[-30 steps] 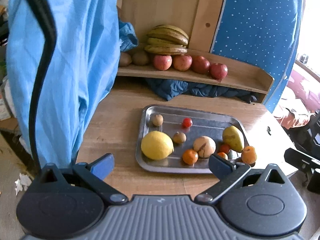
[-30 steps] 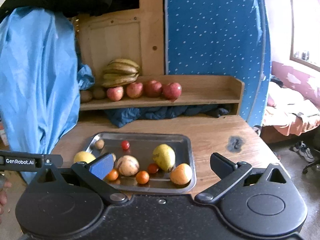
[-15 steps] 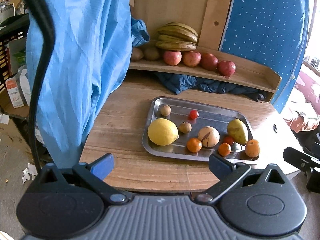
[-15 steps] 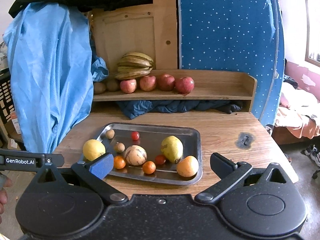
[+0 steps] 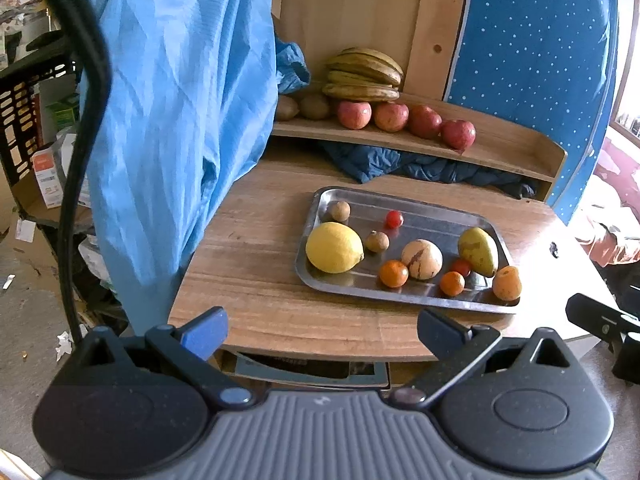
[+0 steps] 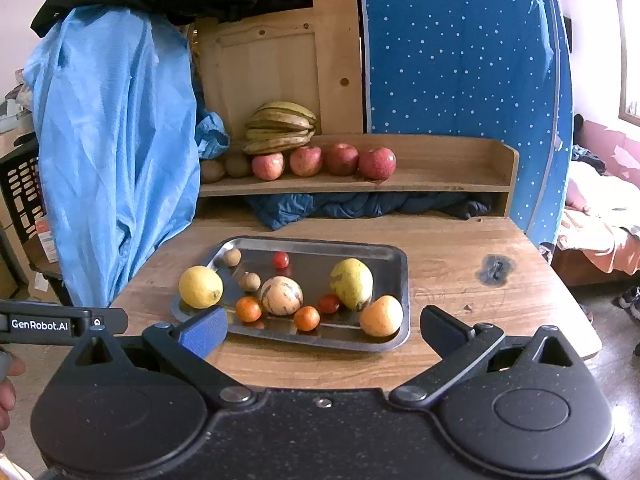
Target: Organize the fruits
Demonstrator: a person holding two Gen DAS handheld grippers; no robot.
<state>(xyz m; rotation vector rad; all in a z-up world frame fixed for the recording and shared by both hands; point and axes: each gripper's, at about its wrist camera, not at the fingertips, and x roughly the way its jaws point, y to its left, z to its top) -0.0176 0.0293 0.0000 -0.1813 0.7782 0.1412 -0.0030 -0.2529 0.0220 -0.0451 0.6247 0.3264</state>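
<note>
Metal tray (image 6: 403, 280): lies on the wooden table (image 6: 460, 256), towards its near edge, long side facing both tools.

Tray contents:
- lemon (image 6: 200, 286) at the near left corner, riding over the tray's left rim;
- two small brown fruits, one (image 6: 231, 257) at the far left corner, one (image 6: 249, 281) just beside the lemon;
- cherry tomato (image 6: 281, 260) near the far edge;
- pale striped round fruit (image 6: 281, 295) in the middle;
- two small oranges (image 6: 248, 309) along the near edge;
- pear (image 6: 351, 283) towards the right end, a second tomato (image 6: 329, 303) touching it;
- orange-yellow fruit (image 6: 381, 315) at the near right corner.

Shelf (image 6: 440, 184) at the table's far edge: bananas (image 6: 282, 127), four red apples (image 6: 342, 159), two brown fruits (image 6: 224, 168) at the left end.

Left gripper (image 5: 322, 326): fingers spread wide, holding nothing, off the table's near edge; tray ahead and slightly right, well apart.

Right gripper (image 6: 323, 326): fingers spread wide, holding nothing, above the near edge; tray directly ahead, its near rim showing between the fingertips, not touched.
</note>
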